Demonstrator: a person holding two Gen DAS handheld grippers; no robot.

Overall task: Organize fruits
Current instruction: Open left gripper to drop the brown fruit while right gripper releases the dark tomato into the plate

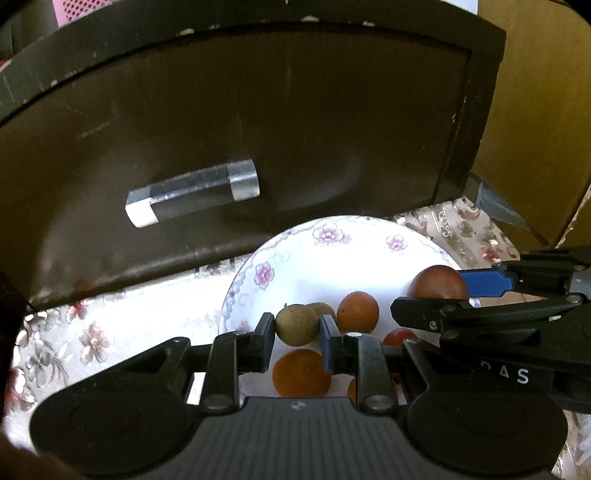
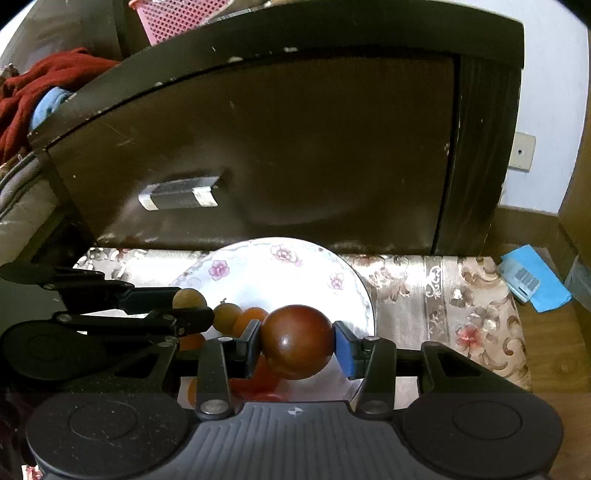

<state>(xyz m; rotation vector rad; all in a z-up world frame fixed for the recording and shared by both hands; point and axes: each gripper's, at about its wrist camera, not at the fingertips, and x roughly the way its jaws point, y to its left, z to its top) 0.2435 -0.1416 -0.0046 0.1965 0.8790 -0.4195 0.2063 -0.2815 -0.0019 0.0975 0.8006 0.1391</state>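
A white floral plate (image 1: 325, 258) (image 2: 280, 273) sits on the patterned cloth and holds several small fruits. My left gripper (image 1: 296, 330) is shut on a small olive-brown fruit (image 1: 296, 325), seen also in the right wrist view (image 2: 188, 298). My right gripper (image 2: 297, 341) is shut on a larger dark red-brown fruit (image 2: 297, 341), also in the left wrist view (image 1: 437, 282), just above the plate's near right side. Orange fruits (image 1: 357, 312) (image 1: 301, 373) and a red one (image 1: 399, 336) lie on the plate below the grippers.
A dark brown cabinet with a metal handle (image 1: 192, 192) (image 2: 179, 192) stands right behind the plate. The floral cloth (image 2: 443, 295) covers the surface. A blue packet (image 2: 532, 282) lies at the right. Red cloth (image 2: 37, 81) and a pink basket (image 2: 173, 14) sit at the upper left.
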